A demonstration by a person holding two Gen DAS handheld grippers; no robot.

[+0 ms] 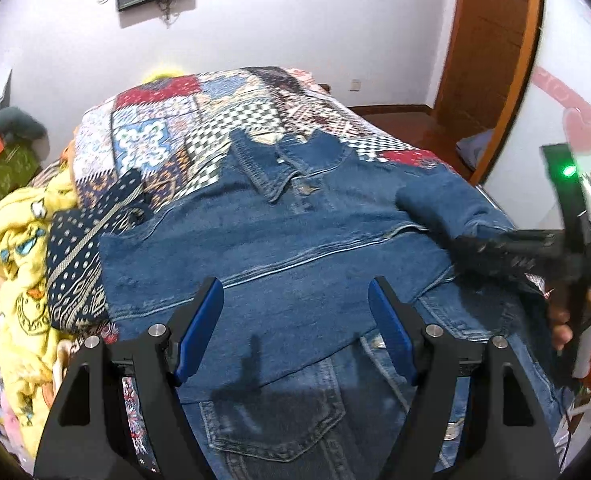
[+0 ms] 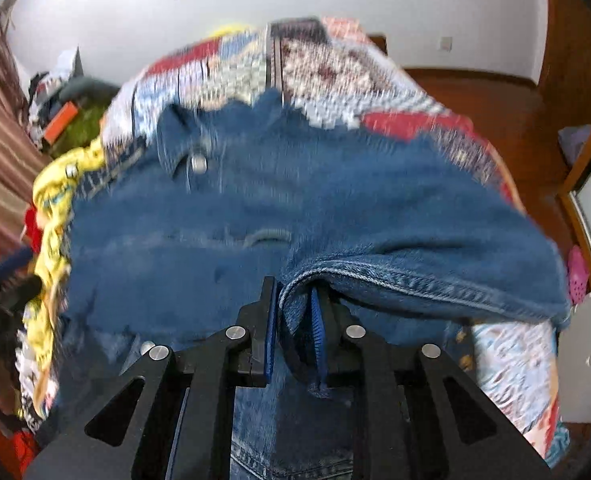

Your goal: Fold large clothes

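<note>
Here a denim jacket (image 1: 295, 240) lies spread on a bed (image 1: 167, 136) covered by a patchwork quilt, collar toward the far wall and its metal buttons showing near the neck. A pair of jeans (image 1: 279, 428) lies under the jacket's near edge, one back pocket in view.

The left tongs (image 1: 295, 320) hover over the near part of the jacket with their blue pads well apart and nothing between them; their shadow falls on the denim below.

The right tongs (image 2: 293, 320) are clamped on a fold of the jacket's sleeve (image 2: 415, 276). The stitched hem edge runs out from the pads to the right, and the sleeve is lifted and draped across the jacket's body. In the left wrist view these tongs (image 1: 467, 244) reach in from the right, blurred, with a person's hand (image 1: 575, 316) and an orange cuff behind them.

A yellow printed cloth (image 1: 19, 264) is heaped beside the bed on the left, next to a dark patterned fabric. No container can be made out clearly; the clutter beyond the bed's left side is too blurred to tell.
</note>
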